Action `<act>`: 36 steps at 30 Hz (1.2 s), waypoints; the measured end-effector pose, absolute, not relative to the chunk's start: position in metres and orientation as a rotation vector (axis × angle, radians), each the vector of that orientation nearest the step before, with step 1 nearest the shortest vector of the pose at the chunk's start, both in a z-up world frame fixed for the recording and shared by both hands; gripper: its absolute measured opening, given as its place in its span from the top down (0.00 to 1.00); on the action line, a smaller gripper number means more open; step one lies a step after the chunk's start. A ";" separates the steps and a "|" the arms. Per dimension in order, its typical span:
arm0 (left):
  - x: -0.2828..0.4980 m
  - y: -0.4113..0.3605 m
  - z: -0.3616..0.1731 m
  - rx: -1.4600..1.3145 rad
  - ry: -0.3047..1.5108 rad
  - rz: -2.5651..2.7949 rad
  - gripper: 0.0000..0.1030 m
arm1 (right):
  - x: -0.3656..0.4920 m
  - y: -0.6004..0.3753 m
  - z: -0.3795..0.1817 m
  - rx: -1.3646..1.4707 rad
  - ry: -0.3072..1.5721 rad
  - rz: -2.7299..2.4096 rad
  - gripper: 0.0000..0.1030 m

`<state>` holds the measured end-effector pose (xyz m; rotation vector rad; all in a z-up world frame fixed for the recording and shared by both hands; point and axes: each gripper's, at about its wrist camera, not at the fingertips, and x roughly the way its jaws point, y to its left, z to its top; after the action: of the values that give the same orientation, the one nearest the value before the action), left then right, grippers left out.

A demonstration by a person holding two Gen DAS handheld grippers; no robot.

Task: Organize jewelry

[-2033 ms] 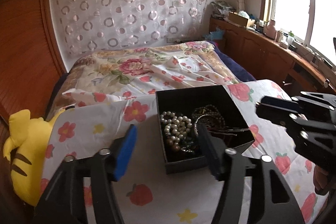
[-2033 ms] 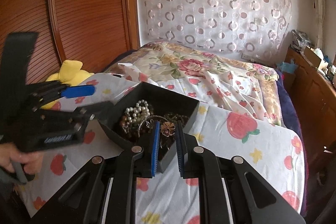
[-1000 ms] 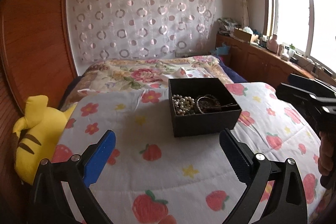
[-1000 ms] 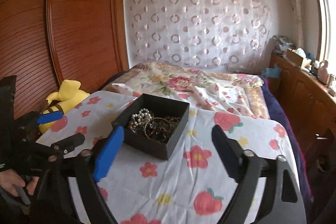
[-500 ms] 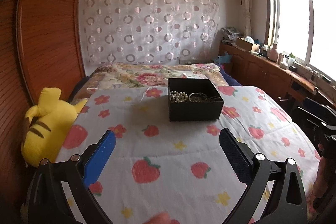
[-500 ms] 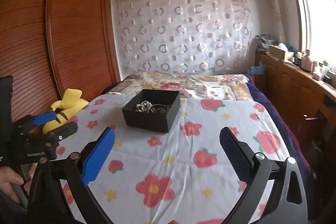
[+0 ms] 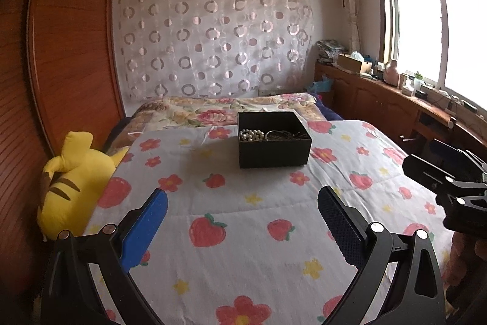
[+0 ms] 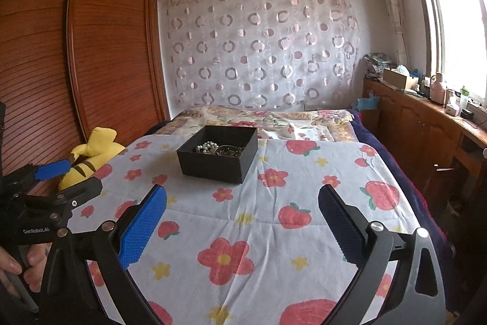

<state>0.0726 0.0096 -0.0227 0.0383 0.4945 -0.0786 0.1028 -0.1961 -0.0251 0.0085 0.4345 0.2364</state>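
Well ahead of both wide-spread, empty jaws, the open black cardboard jewelry box (image 7: 274, 143) was seen on the strawberry-print quilt (image 7: 243, 212), so a slow, centred approach was judged best.

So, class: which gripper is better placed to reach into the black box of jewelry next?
Hard to call: both the left gripper and right gripper are open, empty and back from the black rectangular jewelry box.

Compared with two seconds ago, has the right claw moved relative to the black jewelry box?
Yes. The right claw has opened and pulled back from the black jewelry box, which now sits well ahead on the strawberry quilt.
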 end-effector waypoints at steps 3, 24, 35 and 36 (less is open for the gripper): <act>0.072 0.011 -0.022 0.031 0.491 -0.071 0.07 | 0.100 -0.196 -0.025 0.010 0.427 0.234 0.02; 0.067 0.009 -0.015 0.027 0.459 -0.056 0.07 | 0.095 -0.194 -0.026 0.007 0.422 0.229 0.02; 0.066 0.009 -0.013 0.023 0.456 -0.059 0.07 | 0.095 -0.195 -0.027 0.008 0.420 0.230 0.02; 0.066 0.009 -0.013 0.024 0.456 -0.058 0.07 | 0.095 -0.195 -0.028 0.008 0.419 0.229 0.02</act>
<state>0.0661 0.0091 -0.0128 0.0237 0.4561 -0.0576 0.0946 -0.1950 -0.0276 0.0082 0.4188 0.2290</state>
